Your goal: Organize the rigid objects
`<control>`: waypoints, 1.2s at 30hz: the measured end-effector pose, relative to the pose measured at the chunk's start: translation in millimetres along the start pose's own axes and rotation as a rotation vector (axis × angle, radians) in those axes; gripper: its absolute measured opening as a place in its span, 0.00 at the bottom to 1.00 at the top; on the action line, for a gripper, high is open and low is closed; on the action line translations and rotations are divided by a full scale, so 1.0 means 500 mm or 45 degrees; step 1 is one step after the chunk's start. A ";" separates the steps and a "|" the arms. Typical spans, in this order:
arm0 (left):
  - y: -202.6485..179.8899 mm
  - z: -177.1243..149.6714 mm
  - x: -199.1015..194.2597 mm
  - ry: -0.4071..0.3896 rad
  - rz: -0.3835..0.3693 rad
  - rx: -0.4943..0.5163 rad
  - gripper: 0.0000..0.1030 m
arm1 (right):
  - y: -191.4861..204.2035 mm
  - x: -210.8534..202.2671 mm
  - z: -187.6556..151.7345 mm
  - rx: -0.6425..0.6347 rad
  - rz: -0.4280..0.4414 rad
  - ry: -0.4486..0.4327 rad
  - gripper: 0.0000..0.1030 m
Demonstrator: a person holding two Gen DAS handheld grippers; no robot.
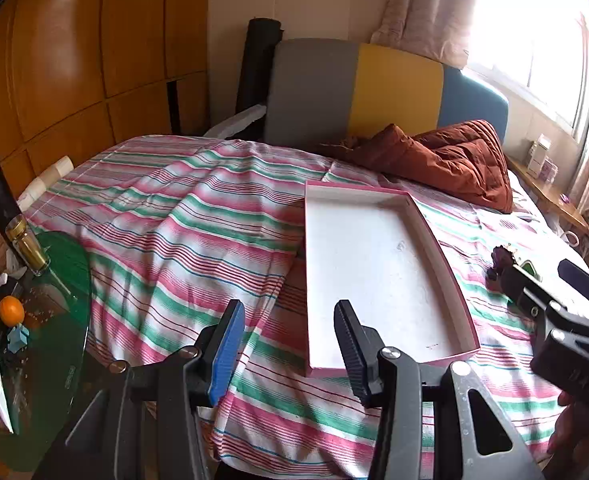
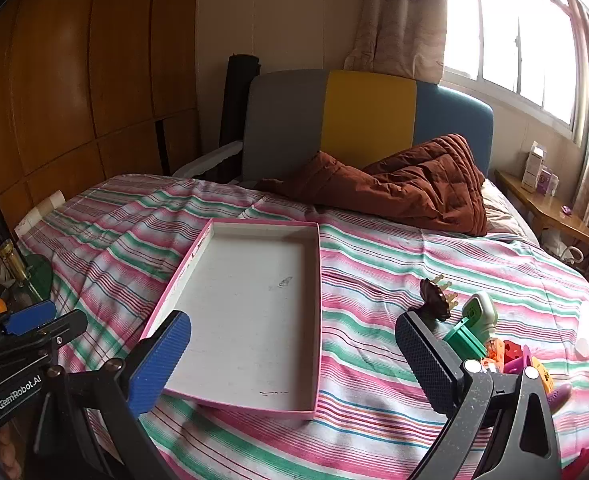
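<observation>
Pink-rimmed tray (image 2: 254, 304) sits between right gripper's (image 2: 294, 356) spread fingers, seemingly untouched.

Bedspread (image 2: 374, 256) striped woven cloth, matt, creased. Tray (image 2: 250, 292) white cardboard, matt, scuffed, pink edging. Quilt (image 2: 422, 184) rust-brown, stitched, slight sheen. Wardrobe (image 1: 62, 60) glossy varnished wood. Gripper pads (image 2: 160, 360) ribbed blue plastic.
</observation>
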State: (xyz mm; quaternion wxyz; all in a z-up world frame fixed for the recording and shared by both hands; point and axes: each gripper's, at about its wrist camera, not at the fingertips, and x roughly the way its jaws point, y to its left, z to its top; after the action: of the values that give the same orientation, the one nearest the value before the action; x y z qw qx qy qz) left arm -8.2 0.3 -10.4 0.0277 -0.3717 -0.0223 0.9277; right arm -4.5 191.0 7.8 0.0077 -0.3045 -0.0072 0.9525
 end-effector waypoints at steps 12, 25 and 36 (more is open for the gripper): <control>-0.045 -0.003 0.022 0.086 -0.207 0.091 0.46 | -0.153 -0.017 0.010 0.122 -0.021 -0.010 1.00; -0.182 0.039 0.069 0.217 -0.461 0.223 0.47 | -0.487 -0.035 -0.022 0.479 -0.291 0.071 1.00; -0.426 0.107 0.164 0.353 -0.636 0.418 0.46 | -0.591 -0.040 -0.098 0.644 -0.264 0.034 1.00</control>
State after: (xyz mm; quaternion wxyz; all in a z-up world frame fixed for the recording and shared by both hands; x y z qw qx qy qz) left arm -96.9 217.4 -14.8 0.3168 -0.4679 0.0410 0.8240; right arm 43.3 486.5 -15.3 0.1811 -0.3031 0.1997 0.9140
